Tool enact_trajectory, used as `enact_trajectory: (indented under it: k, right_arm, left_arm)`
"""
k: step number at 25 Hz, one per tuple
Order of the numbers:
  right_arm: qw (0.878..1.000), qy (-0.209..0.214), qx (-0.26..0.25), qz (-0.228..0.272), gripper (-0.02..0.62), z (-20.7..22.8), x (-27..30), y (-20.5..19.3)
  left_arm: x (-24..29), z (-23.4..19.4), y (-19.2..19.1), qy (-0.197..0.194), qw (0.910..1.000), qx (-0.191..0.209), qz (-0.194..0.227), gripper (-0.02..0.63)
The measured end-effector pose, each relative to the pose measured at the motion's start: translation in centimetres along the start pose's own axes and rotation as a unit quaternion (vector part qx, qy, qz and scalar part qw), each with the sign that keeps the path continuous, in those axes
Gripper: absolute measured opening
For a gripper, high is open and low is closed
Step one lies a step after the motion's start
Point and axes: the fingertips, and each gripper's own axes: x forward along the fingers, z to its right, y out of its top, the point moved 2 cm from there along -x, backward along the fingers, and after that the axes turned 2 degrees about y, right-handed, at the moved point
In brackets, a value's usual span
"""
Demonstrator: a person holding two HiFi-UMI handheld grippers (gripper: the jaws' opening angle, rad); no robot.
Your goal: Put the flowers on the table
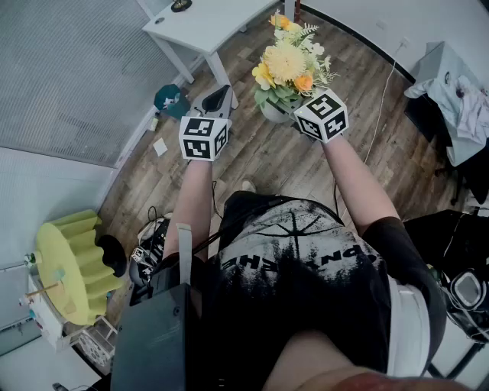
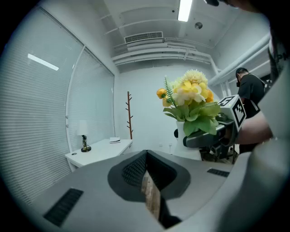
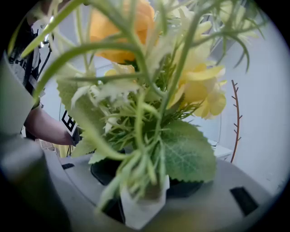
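Wooden floor (image 1: 260, 156), brown coat stand (image 2: 129, 115) — yellow pleated object (image 1: 72, 263).

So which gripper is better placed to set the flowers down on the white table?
The right. The right gripper has its jaws clamped on the white vase of the flowers, held up short of the table. The left gripper is beside it, jaws together on nothing.
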Motion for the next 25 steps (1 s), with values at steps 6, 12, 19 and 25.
enact_trajectory:
  k: [6,12,19,25]
  right_arm:
    - [1.000,0.001,-0.006,0.002,0.247,-0.02,-0.54,0.24]
    - [1.000,-0.001,-0.007,0.006,0.247,0.07,-0.58,0.41]
    - [1.000,0.006,-0.002,0.016,0.249,-0.07,-0.26,0.61]
    - [1.000,0.005,0.001,0.012,0.249,0.37,-0.23,0.11]
  left_arm:
    - [0.01,0.71,0.67,-0.003,1.0000,0.004,0.003,0.011]
    - [-0.30,0.65,0.55,0.001,1.0000,0.007,0.001,0.012]
    - [-0.23,0.34,0.33,0.001,1.0000,0.003,-0.002,0.011]
    - [0.14,0.79,-0.12,-0.003,1.0000,0.004,-0.007,0.012]
